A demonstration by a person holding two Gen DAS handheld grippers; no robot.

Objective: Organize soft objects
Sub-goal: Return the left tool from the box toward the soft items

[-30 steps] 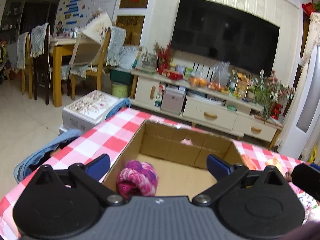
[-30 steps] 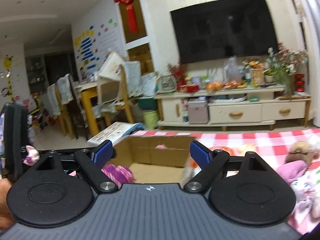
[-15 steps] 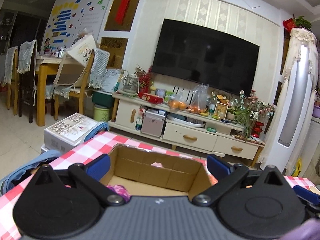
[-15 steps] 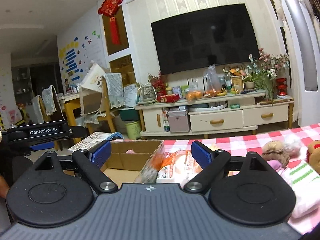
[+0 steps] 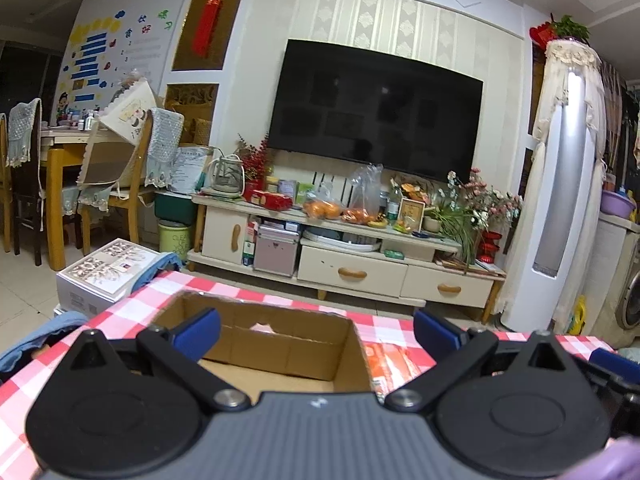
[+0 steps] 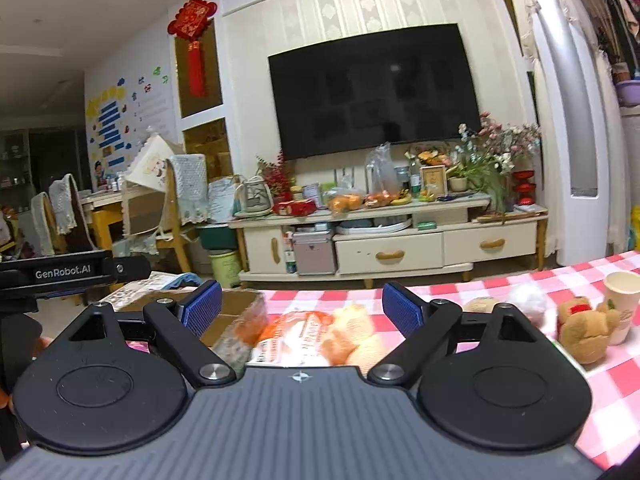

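Note:
An open cardboard box (image 5: 280, 350) sits on the red-checked tablecloth (image 5: 132, 316), straight ahead of my left gripper (image 5: 316, 332), which is open and holds nothing. The box floor that shows is bare. An orange packet (image 5: 394, 360) lies just right of the box. My right gripper (image 6: 302, 308) is open above that orange packet (image 6: 296, 336) and a yellow plush (image 6: 352, 338), apart from both. The box corner (image 6: 236, 308) is at its left. Farther right lie a brown teddy bear (image 6: 584, 328), a white fluffy ball (image 6: 528, 300) and a tan plush (image 6: 478, 305).
A paper cup (image 6: 620, 292) stands beside the bear. The other gripper's body (image 6: 60, 272) is at the left edge of the right wrist view. Blue cloth (image 5: 36, 340) hangs at the table's left corner. A white carton (image 5: 108, 272) and a TV cabinet (image 5: 340, 264) stand beyond the table.
Both cameras have tilted up and drawn back. The pink knitted ball in the box has dropped out of sight. The right view has swung right, bringing in the bear and the cup.

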